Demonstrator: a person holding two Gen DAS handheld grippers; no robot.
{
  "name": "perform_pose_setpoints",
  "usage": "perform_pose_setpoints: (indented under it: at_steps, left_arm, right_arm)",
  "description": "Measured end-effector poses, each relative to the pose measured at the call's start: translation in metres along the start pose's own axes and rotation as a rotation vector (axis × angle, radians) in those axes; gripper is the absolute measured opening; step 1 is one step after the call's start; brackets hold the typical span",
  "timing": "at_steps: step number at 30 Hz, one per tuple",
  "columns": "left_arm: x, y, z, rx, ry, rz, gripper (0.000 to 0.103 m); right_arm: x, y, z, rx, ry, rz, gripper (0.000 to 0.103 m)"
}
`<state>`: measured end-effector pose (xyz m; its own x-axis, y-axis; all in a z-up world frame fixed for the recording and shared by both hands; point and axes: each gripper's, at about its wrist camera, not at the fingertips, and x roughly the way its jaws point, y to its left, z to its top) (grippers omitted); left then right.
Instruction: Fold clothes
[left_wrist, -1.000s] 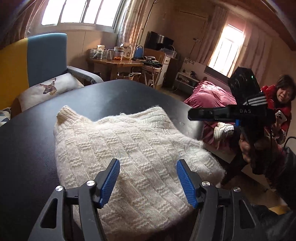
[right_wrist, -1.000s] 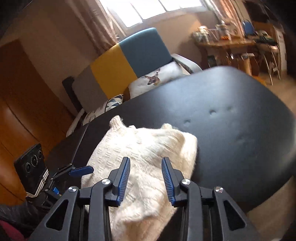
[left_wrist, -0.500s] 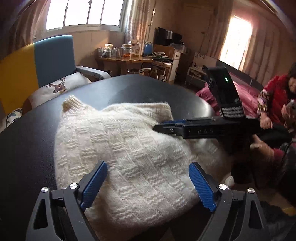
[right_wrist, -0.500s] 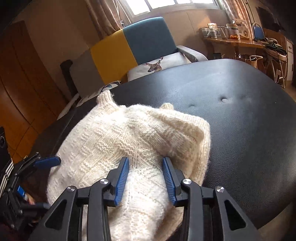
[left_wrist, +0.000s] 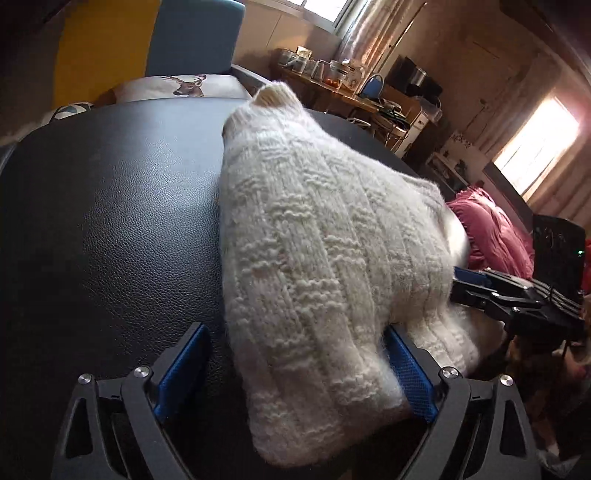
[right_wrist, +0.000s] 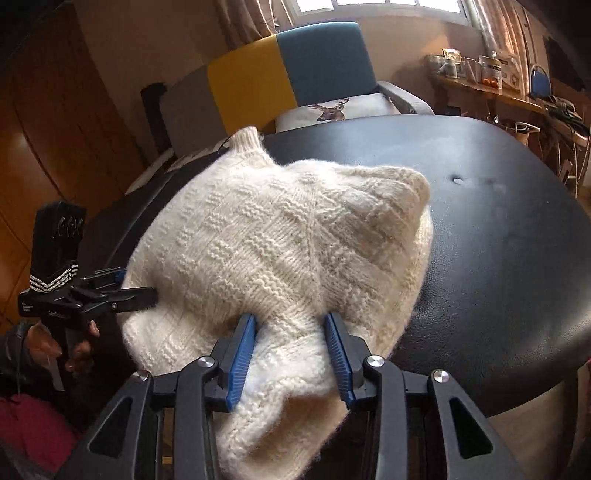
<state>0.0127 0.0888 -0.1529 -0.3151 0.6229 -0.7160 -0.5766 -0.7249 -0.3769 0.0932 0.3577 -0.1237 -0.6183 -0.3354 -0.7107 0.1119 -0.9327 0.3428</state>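
A cream knitted sweater (left_wrist: 314, 236) lies folded in a thick heap on the black leather table (left_wrist: 110, 229), its ribbed cuff pointing to the far side. My left gripper (left_wrist: 295, 373) is wide open, and the sweater's near corner lies between its blue pads. In the right wrist view the sweater (right_wrist: 280, 243) fills the middle, and a bunched fold of its near edge sits between the pads of my open right gripper (right_wrist: 291, 350). Each gripper shows in the other's view: the right gripper (left_wrist: 461, 286) at the sweater's right side, the left gripper (right_wrist: 136, 288) at its left edge.
A yellow and blue armchair (right_wrist: 288, 70) with a deer cushion (right_wrist: 332, 109) stands behind the table. A cluttered wooden desk (left_wrist: 332, 88) is at the back. A pink bedcover (left_wrist: 491, 229) lies beyond the table's right edge. Bare table top (right_wrist: 498, 229) lies right of the sweater.
Both grippers have moved in low onto the sweater. The left one has opened wider and now straddles its near corner. The right one now has the near edge between its pads.
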Motion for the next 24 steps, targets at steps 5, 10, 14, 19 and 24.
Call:
perform_pose_setpoints:
  at_steps: [5,10,14,19,24]
  left_arm:
    - [-0.042,-0.007,0.029,0.092,-0.128,-0.028,0.095]
    - [-0.010,0.001,0.064,0.092,-0.030,-0.030,0.098]
    - [0.027,0.010,0.078,0.006,0.077,-0.097,0.098]
    - [0.050,0.012,0.080,-0.030,0.131,-0.156,0.102]
    - [0.066,0.025,0.074,-0.150,0.197,-0.254,0.099]
  right_arm:
    - [-0.043,-0.044,0.005,0.317,-0.136,0.166,0.059]
    - [-0.033,-0.093,-0.001,0.600,-0.116,0.269,0.083]
    - [-0.008,-0.109,0.000,0.666,-0.065,0.341,0.083]
    - [0.025,-0.107,0.000,0.660,0.027,0.335,0.083]
    - [0.035,-0.093,0.007,0.583,0.056,0.357,0.084]
